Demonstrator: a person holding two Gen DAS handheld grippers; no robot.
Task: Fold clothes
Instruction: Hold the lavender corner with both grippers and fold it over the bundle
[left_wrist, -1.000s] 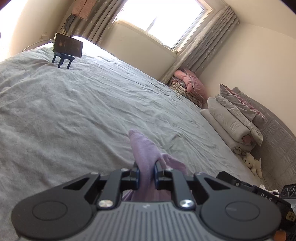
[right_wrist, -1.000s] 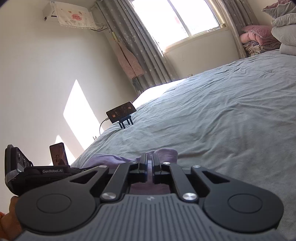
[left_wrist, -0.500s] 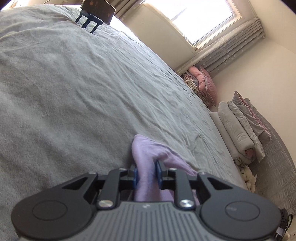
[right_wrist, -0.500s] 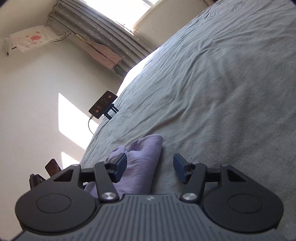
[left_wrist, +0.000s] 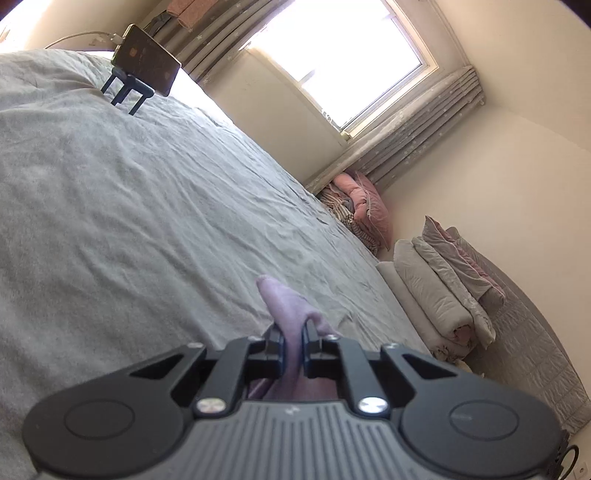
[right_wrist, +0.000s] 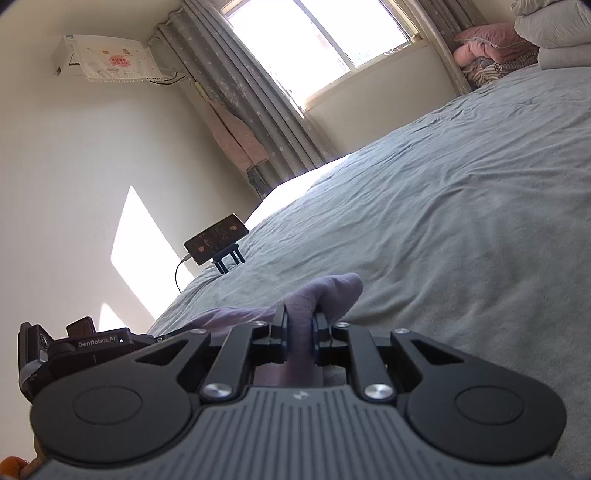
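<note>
A lilac garment (left_wrist: 286, 306) sticks up from between the fingers of my left gripper (left_wrist: 293, 334), which is shut on a bunched fold of it. In the right wrist view the same lilac garment (right_wrist: 325, 291) bulges past my right gripper (right_wrist: 299, 325), also shut on a fold. More of the cloth trails to the left toward the other gripper's body (right_wrist: 85, 347). Most of the garment is hidden under the gripper bodies. Both grippers hover low over the grey bedsheet (left_wrist: 129, 206).
A phone on a small dark stand (left_wrist: 144, 66) sits at the far side of the bed (right_wrist: 461, 206), its cable running off the edge. Folded quilts (left_wrist: 439, 291) and pink bedding (left_wrist: 362, 206) are stacked by the headboard wall. Curtains and a bright window lie beyond.
My right gripper was open beside the lilac cloth half a second ago and is now shut on it. Both views have tilted back up from the sheet. The left has kept its hold throughout.
</note>
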